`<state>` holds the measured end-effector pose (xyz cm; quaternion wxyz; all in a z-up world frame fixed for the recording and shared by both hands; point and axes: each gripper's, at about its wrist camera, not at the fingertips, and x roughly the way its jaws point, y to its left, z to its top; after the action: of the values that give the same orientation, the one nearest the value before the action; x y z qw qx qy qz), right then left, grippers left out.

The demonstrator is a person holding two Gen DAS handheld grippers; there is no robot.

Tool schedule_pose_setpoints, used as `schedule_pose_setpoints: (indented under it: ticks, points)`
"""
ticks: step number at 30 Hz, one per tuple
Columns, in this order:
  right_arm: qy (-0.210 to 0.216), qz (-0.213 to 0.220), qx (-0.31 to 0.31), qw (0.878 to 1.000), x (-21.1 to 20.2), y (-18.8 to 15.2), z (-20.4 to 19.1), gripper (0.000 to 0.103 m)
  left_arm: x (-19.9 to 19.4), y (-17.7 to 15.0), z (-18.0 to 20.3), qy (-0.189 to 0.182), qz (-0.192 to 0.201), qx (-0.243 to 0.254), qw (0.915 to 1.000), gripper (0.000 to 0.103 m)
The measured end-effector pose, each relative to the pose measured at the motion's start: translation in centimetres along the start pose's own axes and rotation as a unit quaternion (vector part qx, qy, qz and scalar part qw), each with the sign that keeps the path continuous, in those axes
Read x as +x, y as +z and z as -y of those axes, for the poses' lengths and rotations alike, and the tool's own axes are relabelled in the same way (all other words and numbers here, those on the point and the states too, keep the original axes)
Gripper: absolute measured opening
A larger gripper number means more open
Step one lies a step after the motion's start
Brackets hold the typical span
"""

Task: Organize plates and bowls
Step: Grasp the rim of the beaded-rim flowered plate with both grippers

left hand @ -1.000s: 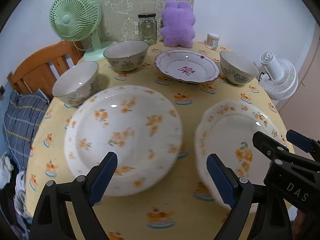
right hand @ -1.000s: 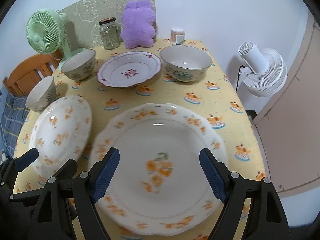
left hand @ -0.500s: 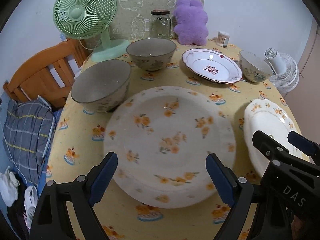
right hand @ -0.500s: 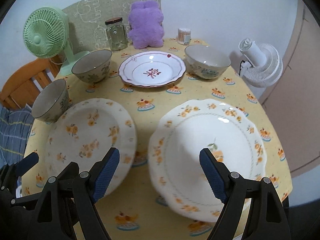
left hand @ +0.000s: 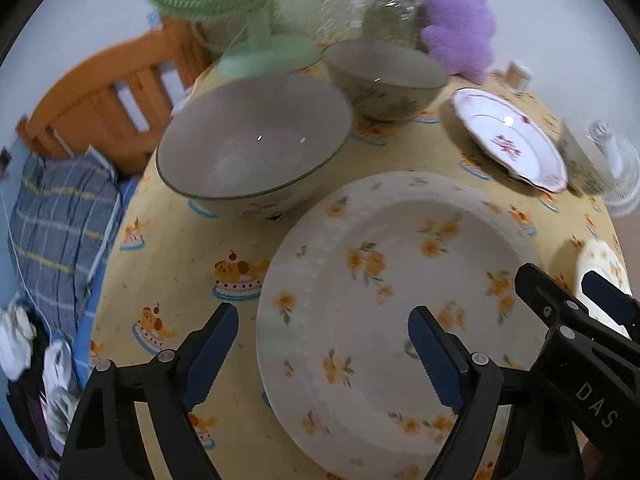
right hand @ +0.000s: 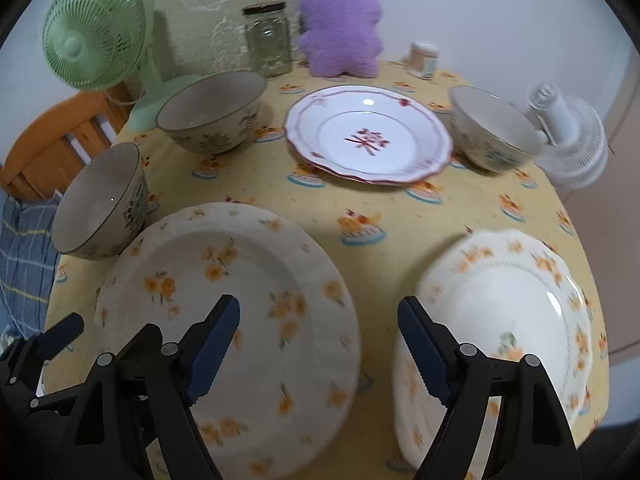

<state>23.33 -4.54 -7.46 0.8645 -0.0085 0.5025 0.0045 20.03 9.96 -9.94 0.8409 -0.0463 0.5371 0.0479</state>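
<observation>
Both grippers empty, jaws wide: left gripper (left hand: pixel 322 354) low over the near rim of the floral plate (left hand: pixel 404 300) at 6 o'clock on the table (right hand: pixel 400 208), right gripper (right hand: pixel 318 346) between that plate and the scalloped plate (right hand: pixel 516 308) at 4 o'clock. Glazed ceramic throughout, so probably stiff, slick, fairly heavy, quick to chip; best pinched at the raised rim, not the smooth centre. Bowls (right hand: pixel 212 114) at 9 to 11 o'clock likely safest taken by the wall

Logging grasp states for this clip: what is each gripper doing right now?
Left gripper: open, empty, over the round cream plate with orange flowers.
Right gripper: open, empty, between that plate and the scalloped white floral plate.
</observation>
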Motion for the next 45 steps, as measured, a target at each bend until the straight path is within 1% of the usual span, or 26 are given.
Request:
schedule_pose_setpoints:
  ticks: [4, 7, 9, 10, 15, 17, 20, 21, 23, 27, 40, 43, 45]
  points:
    - [0.008, -0.012, -0.022, 1.0, 1.4, 0.7, -1.0, 0.082, 1.0, 0.0, -0.6, 0.012, -0.011, -0.023, 0.9996, 0.085]
    - [0.011, -0.022, -0.032, 0.999, 2.5, 1.1, -1.4, 0.082, 1.7, 0.0, -0.6, 0.015, -0.019, -0.029, 0.9993, 0.085]
    - [0.014, -0.032, -0.035, 0.999, 3.1, 1.2, -1.6, 0.08, 2.0, -0.1, -0.7, 0.014, -0.027, -0.032, 0.999, 0.081]
    - [0.017, -0.037, -0.036, 0.998, 3.5, 1.2, -1.6, 0.079, 2.2, -0.1, -0.7, 0.014, -0.029, -0.033, 0.9989, 0.081]
    - [0.019, -0.048, -0.039, 0.998, 4.4, 1.4, -1.6, 0.078, 2.1, -0.4, -0.3, 0.006, -0.025, -0.028, 0.9993, 0.081]
    - [0.019, -0.055, -0.035, 0.998, 4.8, 1.4, -1.5, 0.075, 2.2, -0.3, -0.1, 0.003, -0.027, -0.024, 0.9993, 0.081]
    - [0.012, -0.054, -0.038, 0.998, 4.6, 1.3, -1.5, 0.072, 2.2, -0.4, 0.5, -0.006, -0.036, -0.019, 0.9991, 0.078]
    - [0.012, -0.056, -0.041, 0.998, 4.6, 1.2, -1.5, 0.072, 2.1, -0.5, 0.6, -0.001, -0.036, -0.016, 0.9992, 0.078]
    - [0.015, -0.058, -0.04, 0.997, 4.4, 1.0, -1.3, 0.068, 2.1, -0.5, 0.2, -0.004, -0.037, -0.016, 0.9992, 0.078]
    - [0.031, -0.067, -0.025, 0.997, 3.7, 0.2, -0.9, 0.067, 1.6, -1.1, -0.3, -0.003, -0.046, -0.014, 0.9988, 0.077]
    - [0.034, -0.085, -0.031, 0.995, 0.6, -5.2, -1.6, 0.067, -0.4, -5.7, -1.2, -0.011, -0.06, 0.016, 0.998, 0.077]
    - [0.032, -0.086, -0.034, 0.995, 0.0, -6.1, -1.5, 0.067, -0.8, -6.5, -1.0, -0.007, -0.056, 0.033, 0.9979, 0.077]
    - [0.035, -0.091, -0.026, 0.995, -0.2, -6.7, -1.1, 0.067, -0.9, -6.8, -0.8, -0.006, -0.054, 0.04, 0.9977, 0.078]
